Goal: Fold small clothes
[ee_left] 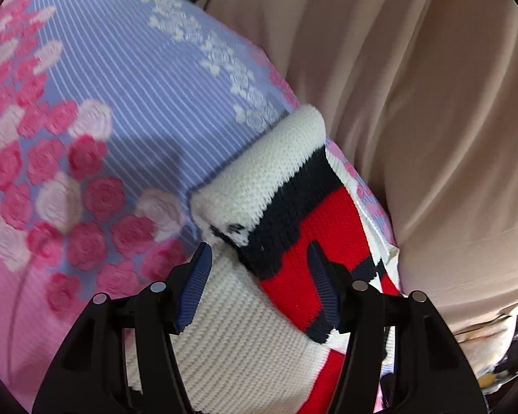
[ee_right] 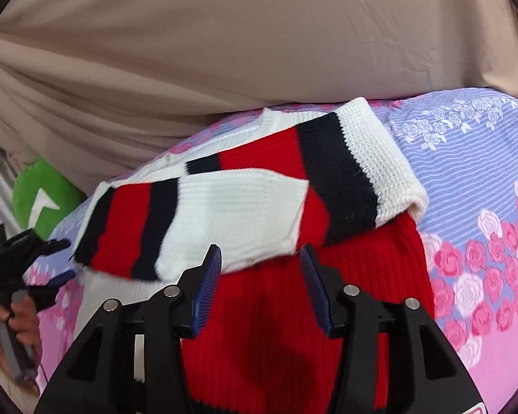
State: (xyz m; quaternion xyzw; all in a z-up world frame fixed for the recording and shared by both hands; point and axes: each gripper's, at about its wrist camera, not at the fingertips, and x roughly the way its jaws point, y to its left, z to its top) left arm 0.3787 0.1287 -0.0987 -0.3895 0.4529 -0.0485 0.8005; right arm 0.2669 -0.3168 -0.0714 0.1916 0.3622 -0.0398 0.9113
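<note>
A knitted sweater (ee_right: 293, 310) in red, white and black lies on a lilac bedsheet (ee_right: 473, 158) printed with pink roses. Its two striped sleeves are folded across the red body: one sleeve (ee_right: 197, 214) runs to the left, the other ends in a white cuff (ee_right: 380, 158). My right gripper (ee_right: 260, 253) hovers open just over the sleeve's near edge, holding nothing. My left gripper (ee_left: 259, 255) is open too, low over the sweater (ee_left: 231, 327) near a white cuff (ee_left: 269, 165); the knit passes between its fingers, apart from the pads. In the right wrist view the left gripper (ee_right: 62, 260) shows at the sweater's left edge.
A beige cloth (ee_right: 224, 51) hangs behind the bed, also beside the sweater in the left wrist view (ee_left: 414, 103). A green cushion (ee_right: 41, 193) lies at the far corner. A hand (ee_right: 17, 317) holds the left gripper's handle. Bare sheet (ee_left: 121, 86) spreads left of the sweater.
</note>
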